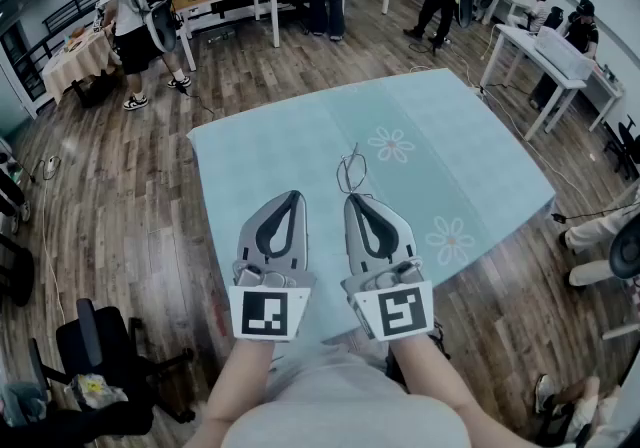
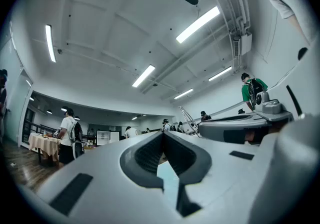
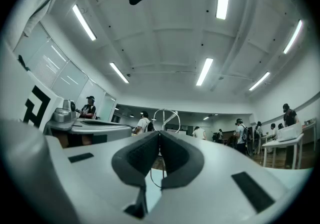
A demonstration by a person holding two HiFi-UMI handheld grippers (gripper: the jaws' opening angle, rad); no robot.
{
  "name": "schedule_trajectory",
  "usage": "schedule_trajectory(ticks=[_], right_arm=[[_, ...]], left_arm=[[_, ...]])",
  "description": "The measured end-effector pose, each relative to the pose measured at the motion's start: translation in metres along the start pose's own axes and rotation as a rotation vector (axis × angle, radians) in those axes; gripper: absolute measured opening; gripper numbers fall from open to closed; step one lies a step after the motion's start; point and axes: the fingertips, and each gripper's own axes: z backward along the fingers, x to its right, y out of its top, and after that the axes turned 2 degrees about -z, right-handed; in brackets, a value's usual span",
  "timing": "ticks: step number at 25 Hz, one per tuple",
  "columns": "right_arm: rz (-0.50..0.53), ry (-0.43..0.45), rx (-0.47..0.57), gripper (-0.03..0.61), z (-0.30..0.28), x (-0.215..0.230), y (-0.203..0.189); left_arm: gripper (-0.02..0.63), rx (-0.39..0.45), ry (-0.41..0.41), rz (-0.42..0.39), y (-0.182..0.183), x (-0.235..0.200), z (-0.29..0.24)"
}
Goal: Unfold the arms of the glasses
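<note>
No words, numbers or brand names can be read anywhere. The only printed marks are the black-and-white square patterns on the cubes at the rear of each gripper: the left cube (image 1: 272, 313) behind the left gripper (image 1: 293, 196) and the right cube (image 1: 398, 311) behind the right gripper (image 1: 355, 199). They are blocky shapes, not letters. Everything beyond the grippers is too small to read.

glasses (image 1: 350, 171): at right tongs (image 1: 353, 198) tip | left tongs (image 1: 293, 195): alongside | table (image 1: 480, 151): beneath
</note>
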Motion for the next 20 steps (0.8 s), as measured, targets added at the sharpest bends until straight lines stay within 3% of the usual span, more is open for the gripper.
schedule_trajectory(ticks=[20], right_arm=[[-0.041, 0.032, -0.048, 0.009, 0.0018, 0.0060, -0.0081]], left_arm=[[0.009, -0.004, -0.012, 0.018, -0.0051, 0.0081, 0.0005]])
